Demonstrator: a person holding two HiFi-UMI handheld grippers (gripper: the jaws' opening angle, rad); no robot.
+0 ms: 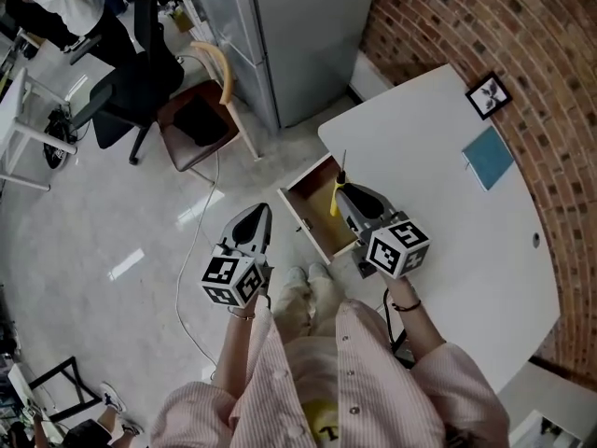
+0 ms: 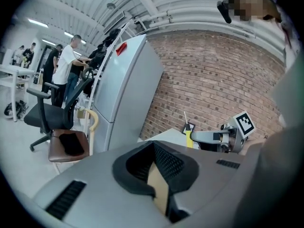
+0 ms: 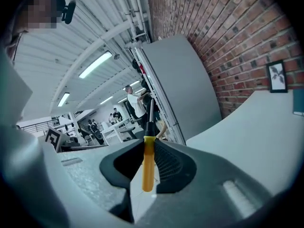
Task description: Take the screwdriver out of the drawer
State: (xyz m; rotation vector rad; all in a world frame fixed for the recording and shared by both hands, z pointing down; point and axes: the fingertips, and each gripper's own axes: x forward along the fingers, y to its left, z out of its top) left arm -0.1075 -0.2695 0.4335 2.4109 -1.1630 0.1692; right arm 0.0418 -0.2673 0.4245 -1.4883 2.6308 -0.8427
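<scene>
My right gripper [image 1: 341,194] is shut on a screwdriver [image 1: 336,198] with a yellow handle, and holds it in the air over the open wooden drawer [image 1: 314,215]. In the right gripper view the screwdriver [image 3: 148,165] stands upright between the black pads [image 3: 166,163], its metal shaft pointing up. From the left gripper view the screwdriver [image 2: 189,138] and right gripper [image 2: 209,137] show at the right. My left gripper [image 1: 258,215] hangs over the floor left of the drawer. Its jaws meet at the tips [image 2: 153,147] with nothing in them.
The drawer juts from a white table [image 1: 438,185] that bears a framed picture [image 1: 488,94] and a blue pad [image 1: 489,156]. A brick wall [image 1: 522,54] lies behind, with a grey cabinet [image 1: 298,35], a brown chair [image 1: 201,119], an office chair [image 1: 131,82] and a floor cable [image 1: 187,278] nearby.
</scene>
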